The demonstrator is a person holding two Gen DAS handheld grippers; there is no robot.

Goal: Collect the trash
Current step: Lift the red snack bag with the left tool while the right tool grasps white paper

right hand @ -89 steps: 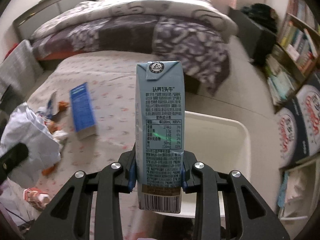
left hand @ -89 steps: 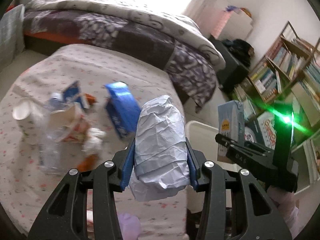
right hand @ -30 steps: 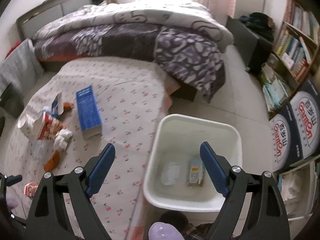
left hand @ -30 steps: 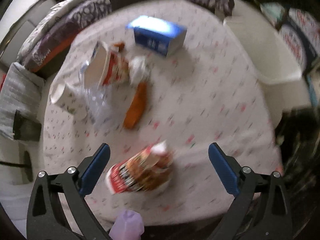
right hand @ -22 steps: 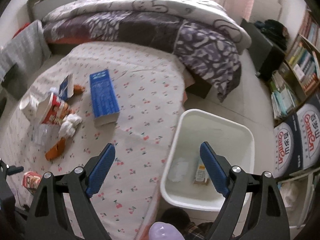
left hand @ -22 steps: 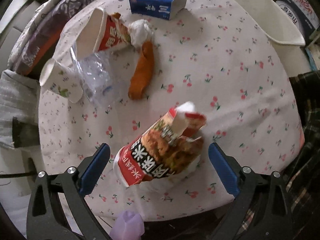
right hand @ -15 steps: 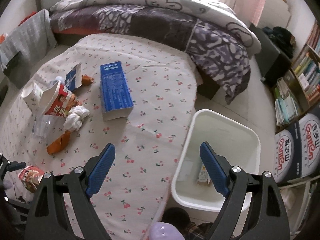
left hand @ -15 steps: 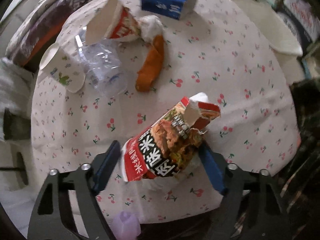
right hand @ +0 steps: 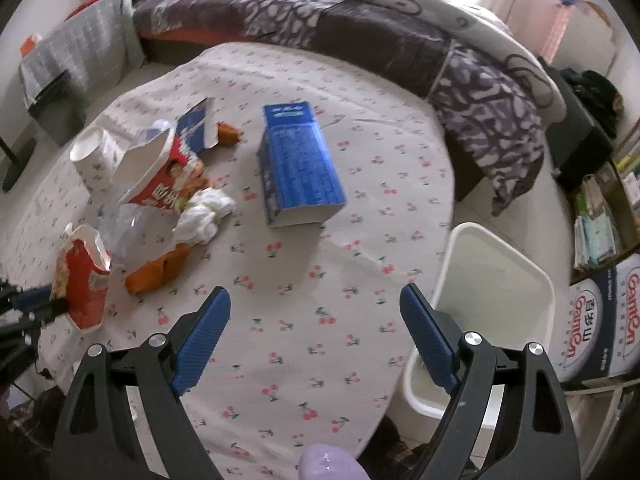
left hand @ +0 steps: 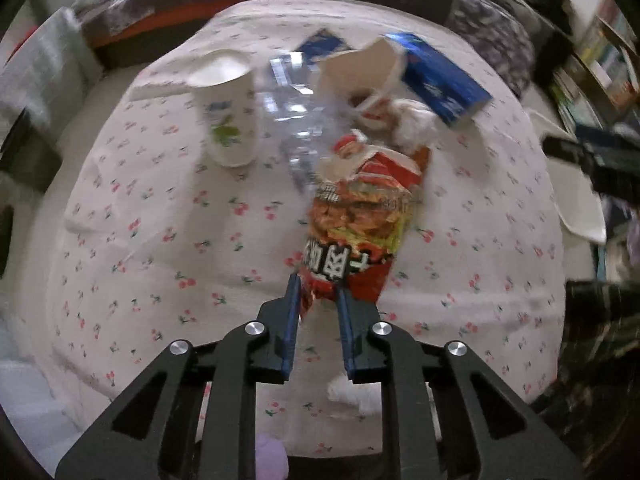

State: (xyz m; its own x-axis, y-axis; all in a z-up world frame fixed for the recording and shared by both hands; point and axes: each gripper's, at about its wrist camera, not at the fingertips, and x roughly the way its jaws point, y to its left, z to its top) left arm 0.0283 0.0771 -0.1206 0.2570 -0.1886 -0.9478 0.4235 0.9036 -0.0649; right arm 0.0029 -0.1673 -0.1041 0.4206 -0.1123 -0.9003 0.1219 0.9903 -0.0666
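Observation:
A torn red snack bag (left hand: 356, 220) hangs just above the cherry-print tablecloth (left hand: 160, 240), and my left gripper (left hand: 318, 292) is shut on its lower end. In the right wrist view the same bag (right hand: 82, 280) is at the far left, pinched by the left gripper (right hand: 50, 300). My right gripper (right hand: 314, 308) stands open over the cloth with nothing between its fingers. More trash lies beyond it: a blue box (right hand: 300, 168), a red-and-white noodle cup (right hand: 156, 176), a paper cup (right hand: 90, 152), a white tissue (right hand: 204, 216), an orange wrapper (right hand: 156, 268) and a crushed clear bottle (right hand: 124, 228).
A white bin (right hand: 500, 264) stands on the floor off the table's right edge. A bed with a purple patterned quilt (right hand: 400, 32) runs along the far side. Bookshelves (right hand: 600, 216) and printed cartons (right hand: 588, 320) fill the right wall.
My left gripper closed from wide open onto the snack bag, rolled and lifted it upright. My right gripper swung left from over the bin to over the table, staying open.

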